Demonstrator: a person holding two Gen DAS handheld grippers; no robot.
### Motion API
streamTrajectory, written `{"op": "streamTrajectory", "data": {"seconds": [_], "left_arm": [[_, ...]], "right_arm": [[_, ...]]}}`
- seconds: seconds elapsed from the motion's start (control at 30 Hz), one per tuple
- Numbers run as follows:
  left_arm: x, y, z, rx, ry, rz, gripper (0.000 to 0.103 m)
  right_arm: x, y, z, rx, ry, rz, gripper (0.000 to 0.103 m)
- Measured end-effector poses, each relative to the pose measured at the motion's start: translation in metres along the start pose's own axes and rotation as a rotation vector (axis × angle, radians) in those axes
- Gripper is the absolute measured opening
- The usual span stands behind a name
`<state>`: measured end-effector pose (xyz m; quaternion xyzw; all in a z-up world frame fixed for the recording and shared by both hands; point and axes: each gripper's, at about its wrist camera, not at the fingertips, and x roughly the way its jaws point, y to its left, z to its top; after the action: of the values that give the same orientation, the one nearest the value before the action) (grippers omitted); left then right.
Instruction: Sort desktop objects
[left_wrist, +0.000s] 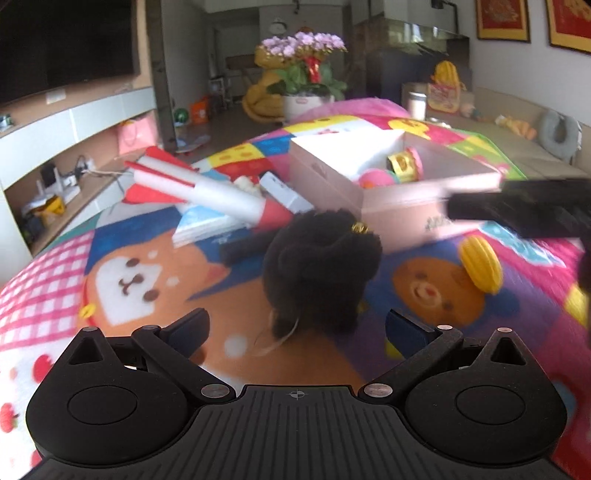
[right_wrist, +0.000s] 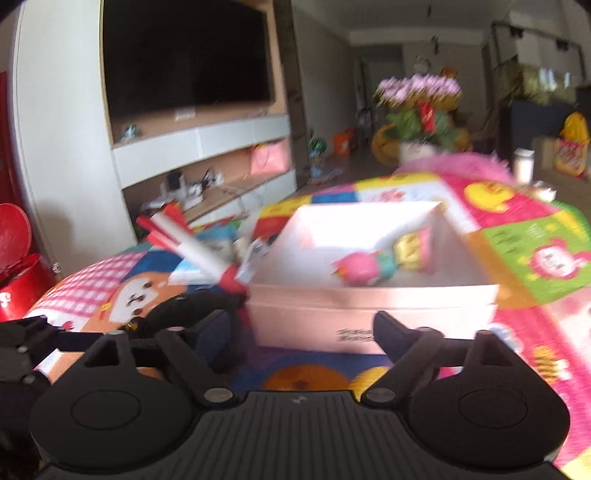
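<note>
Grippers: two, both with jaws spread wide and nothing between them. Left gripper (left_wrist: 295, 328) sits low over the cartoon-print blanket (left_wrist: 155, 280), its fingers flanking but not touching one black fuzzy hair piece (left_wrist: 321, 269) with a small gold clip on top. Right gripper (right_wrist: 303, 332) faces the near wall of one open cardboard box (right_wrist: 369, 306); in the left view it shows as a blurred black shape at right.

Box contents, counted: one pink ball (left_wrist: 376, 179), one yellow-and-pink toy (left_wrist: 404, 162); the rest is too blurred to tell.

On the blanket: one red-and-white foam rocket (left_wrist: 207, 188) lying tilted across a flat book (left_wrist: 207, 225), left of the box; one yellow ridged toy (left_wrist: 480, 269), near the box's front corner.
</note>
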<state>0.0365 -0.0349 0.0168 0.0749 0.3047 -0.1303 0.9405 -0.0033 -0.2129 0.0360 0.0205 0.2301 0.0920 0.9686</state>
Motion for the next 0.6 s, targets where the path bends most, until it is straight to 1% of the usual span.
{"op": "streamTrajectory", "data": {"seconds": [0.07,0.13,0.17,0.2,0.3,0.43,0.5,0.6], "left_arm": [[0.007,-0.002,0.005,-0.005,-0.018,0.012,0.103],[0.011,-0.001,0.010,0.001,-0.030,0.018,0.099],[0.014,-0.001,0.013,0.010,-0.029,0.019,0.081],[0.018,-0.002,0.014,0.021,-0.018,0.008,0.071],[0.019,0.000,0.014,0.029,-0.013,-0.001,0.069],[0.006,0.009,0.009,0.051,0.008,-0.049,0.068],[-0.005,0.018,0.005,0.081,0.017,-0.076,0.069],[-0.016,0.033,-0.003,0.144,0.022,-0.060,0.073]], "right_arm": [[-0.006,-0.005,-0.007,-0.030,0.002,-0.037,0.096],[-0.009,-0.010,-0.015,-0.055,0.024,-0.054,0.097],[-0.010,-0.011,-0.018,-0.065,0.039,-0.054,0.097],[-0.011,-0.012,-0.022,-0.073,0.052,-0.054,0.098],[-0.010,-0.012,-0.032,-0.086,0.089,-0.053,0.101],[-0.004,-0.009,-0.037,-0.081,0.138,-0.044,0.103],[-0.001,-0.008,-0.037,-0.076,0.160,-0.037,0.103],[0.002,-0.006,-0.037,-0.074,0.185,-0.023,0.103]]}}
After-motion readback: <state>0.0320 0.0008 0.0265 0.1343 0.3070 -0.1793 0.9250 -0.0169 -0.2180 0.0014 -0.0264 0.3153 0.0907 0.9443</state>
